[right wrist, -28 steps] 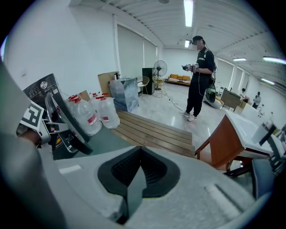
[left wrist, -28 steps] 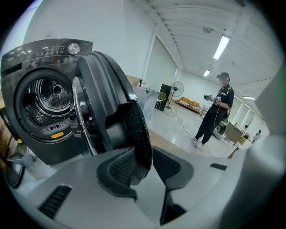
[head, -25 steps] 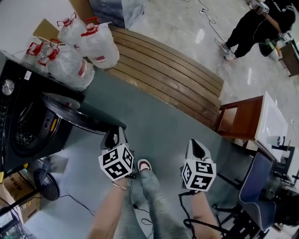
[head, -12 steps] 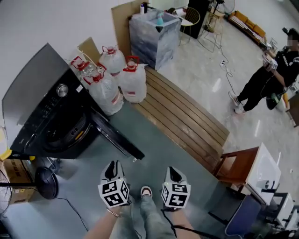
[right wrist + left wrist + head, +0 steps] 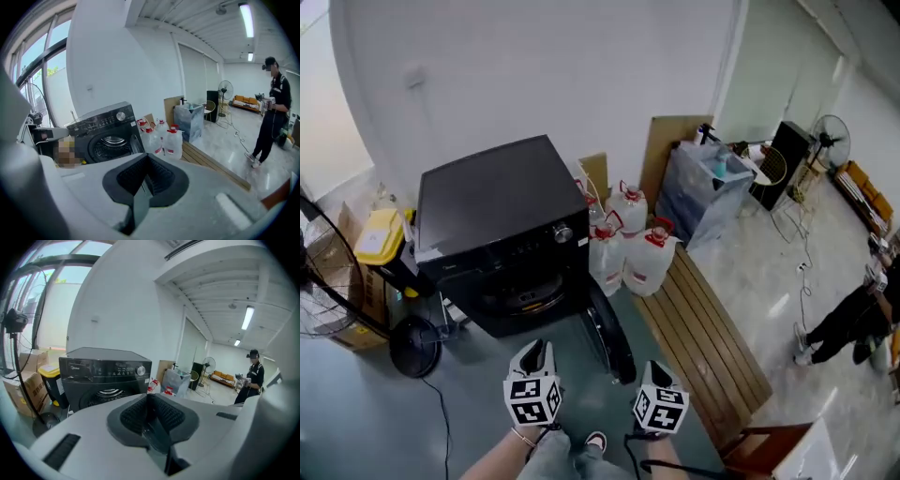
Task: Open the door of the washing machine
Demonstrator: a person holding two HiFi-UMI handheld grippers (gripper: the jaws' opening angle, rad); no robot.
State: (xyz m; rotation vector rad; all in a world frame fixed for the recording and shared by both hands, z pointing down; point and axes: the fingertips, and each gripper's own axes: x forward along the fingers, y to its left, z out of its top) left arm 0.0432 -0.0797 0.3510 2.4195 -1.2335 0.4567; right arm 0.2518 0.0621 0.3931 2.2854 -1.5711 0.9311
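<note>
The black washing machine point(image 5: 497, 234) stands against the white wall, its drum opening point(image 5: 525, 295) uncovered. Its round door point(image 5: 609, 337) is swung out to the right, edge-on to me. Both grippers hang low in the head view, short of the machine and touching nothing. My left gripper point(image 5: 534, 349) is in front of the drum; its jaws are closing, a narrow gap remains and nothing is between them point(image 5: 151, 401). My right gripper point(image 5: 656, 370) is just right of the door's tip, its jaws together and empty point(image 5: 147, 161). In the right gripper view the machine point(image 5: 105, 133) shows its door point(image 5: 134, 144) ajar.
Several water jugs point(image 5: 628, 253) stand right of the machine beside a slatted wooden platform point(image 5: 703, 342). A floor fan point(image 5: 412, 342), yellow bin point(image 5: 380, 234) and cardboard box point(image 5: 356, 328) sit on the left. A person point(image 5: 853, 323) stands far right.
Both grippers have risen and drawn back from the door, which stays swung open. The head view has tilted up and now takes in the whole machine and the wall.
</note>
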